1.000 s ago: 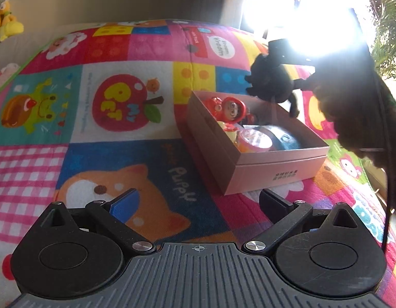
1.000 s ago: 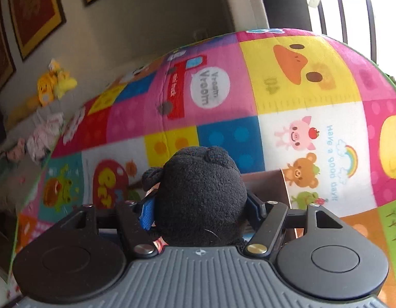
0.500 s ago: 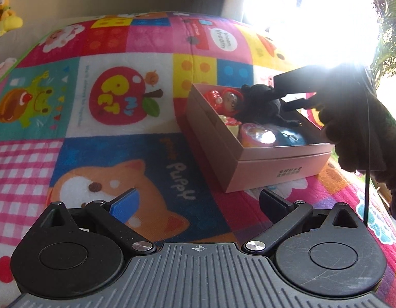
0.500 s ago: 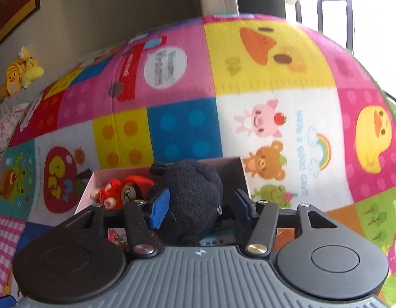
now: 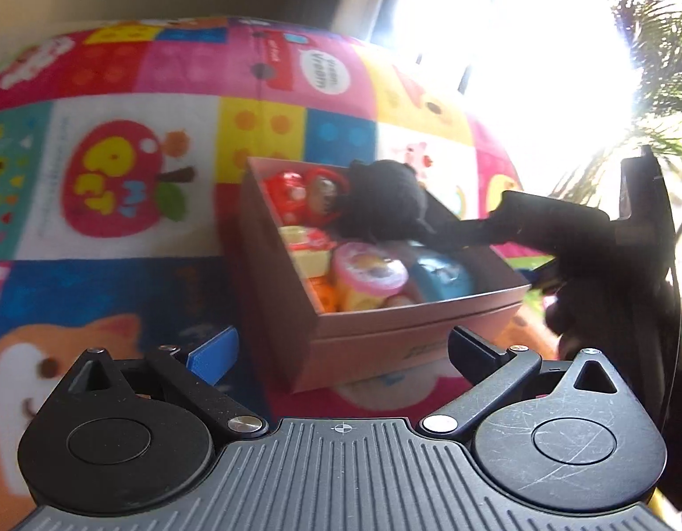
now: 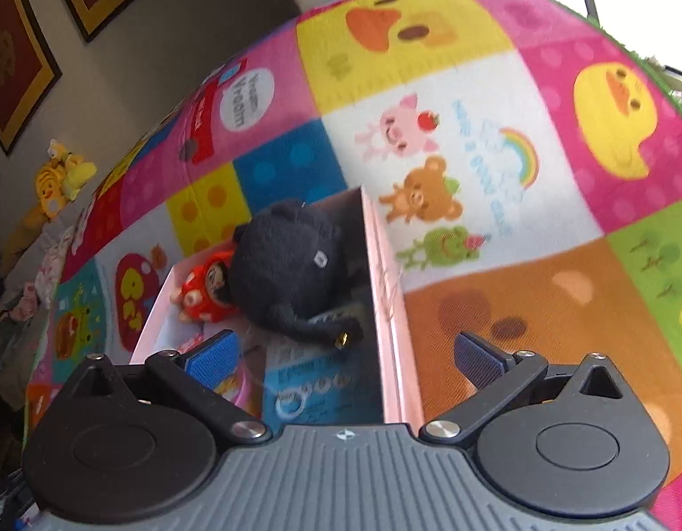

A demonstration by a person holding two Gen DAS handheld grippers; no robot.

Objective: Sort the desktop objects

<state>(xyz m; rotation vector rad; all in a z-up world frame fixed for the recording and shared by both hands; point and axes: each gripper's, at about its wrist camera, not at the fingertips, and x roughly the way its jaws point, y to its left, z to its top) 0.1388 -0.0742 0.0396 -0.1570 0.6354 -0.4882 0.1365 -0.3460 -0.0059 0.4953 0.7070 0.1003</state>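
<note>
Bright playmat (image 6: 473,88) underfoot: your right gripper (image 6: 341,349) is opening wide, having released the black plush (image 6: 287,261) into the box (image 6: 385,309), apparently settled; left gripper (image 5: 341,349) waits open, empty.

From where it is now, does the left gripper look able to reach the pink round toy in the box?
Probably yes. The left gripper is open and empty, the box is open-topped just ahead, and the pink round toy lies uncovered near the front wall. It must clear that wall; the right gripper hovers further back.
</note>
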